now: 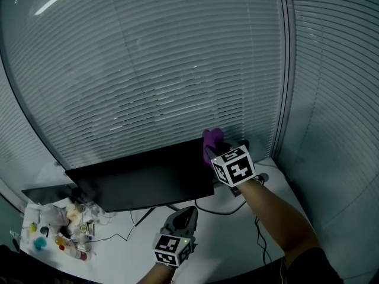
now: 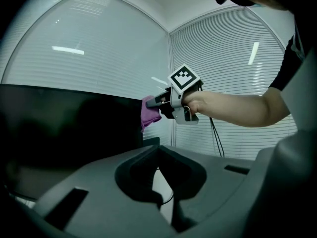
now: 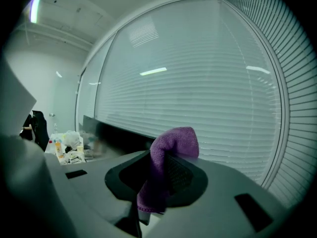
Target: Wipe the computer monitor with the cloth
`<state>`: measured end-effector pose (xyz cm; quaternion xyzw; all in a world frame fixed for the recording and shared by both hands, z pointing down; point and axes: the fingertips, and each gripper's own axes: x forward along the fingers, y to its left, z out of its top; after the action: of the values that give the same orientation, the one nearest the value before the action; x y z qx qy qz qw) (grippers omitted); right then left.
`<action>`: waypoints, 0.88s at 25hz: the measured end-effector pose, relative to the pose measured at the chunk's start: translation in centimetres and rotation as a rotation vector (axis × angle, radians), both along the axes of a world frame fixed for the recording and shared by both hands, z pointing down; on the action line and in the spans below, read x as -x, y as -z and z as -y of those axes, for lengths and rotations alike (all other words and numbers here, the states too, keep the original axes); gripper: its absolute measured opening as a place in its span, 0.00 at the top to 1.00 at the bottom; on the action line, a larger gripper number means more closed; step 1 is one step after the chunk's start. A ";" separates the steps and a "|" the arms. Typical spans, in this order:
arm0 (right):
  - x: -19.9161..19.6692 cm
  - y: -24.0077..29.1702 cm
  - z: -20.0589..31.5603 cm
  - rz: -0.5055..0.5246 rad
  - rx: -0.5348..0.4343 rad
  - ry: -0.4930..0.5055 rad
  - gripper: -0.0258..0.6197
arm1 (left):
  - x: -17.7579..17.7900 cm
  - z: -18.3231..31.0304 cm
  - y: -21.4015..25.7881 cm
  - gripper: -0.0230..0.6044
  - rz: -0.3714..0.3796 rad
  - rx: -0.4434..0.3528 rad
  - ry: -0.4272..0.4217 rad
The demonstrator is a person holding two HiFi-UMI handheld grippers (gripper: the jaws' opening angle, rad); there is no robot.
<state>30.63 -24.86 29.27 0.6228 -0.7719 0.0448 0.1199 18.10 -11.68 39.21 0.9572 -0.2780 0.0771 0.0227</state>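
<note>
Our right tool (image 1: 220, 152) is clamped on the soft purple microfibre cloth (image 1: 212, 139), at the top right corner of the flat, glossy black monitor (image 1: 154, 179) on the white table (image 1: 216, 247). The cloth looks light, limp and fuzzy, so we judge a bunched fold the best hold. Our left tool (image 1: 183, 216) hangs closed and empty.

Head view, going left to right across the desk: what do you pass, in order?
Clutter of small bottles → monitor → purple cloth → right hand-held gripper, which holds the cloth.
</note>
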 end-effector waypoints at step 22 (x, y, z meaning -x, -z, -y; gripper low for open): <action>0.4 -12.8 1.4 0.045 0.151 0.029 0.81 | -1.3 1.7 -7.7 0.96 0.045 0.133 0.001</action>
<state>30.27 -26.22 42.07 0.5996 -0.7777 0.1154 0.1497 19.39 -13.33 46.91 0.9514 -0.2734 0.1171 0.0801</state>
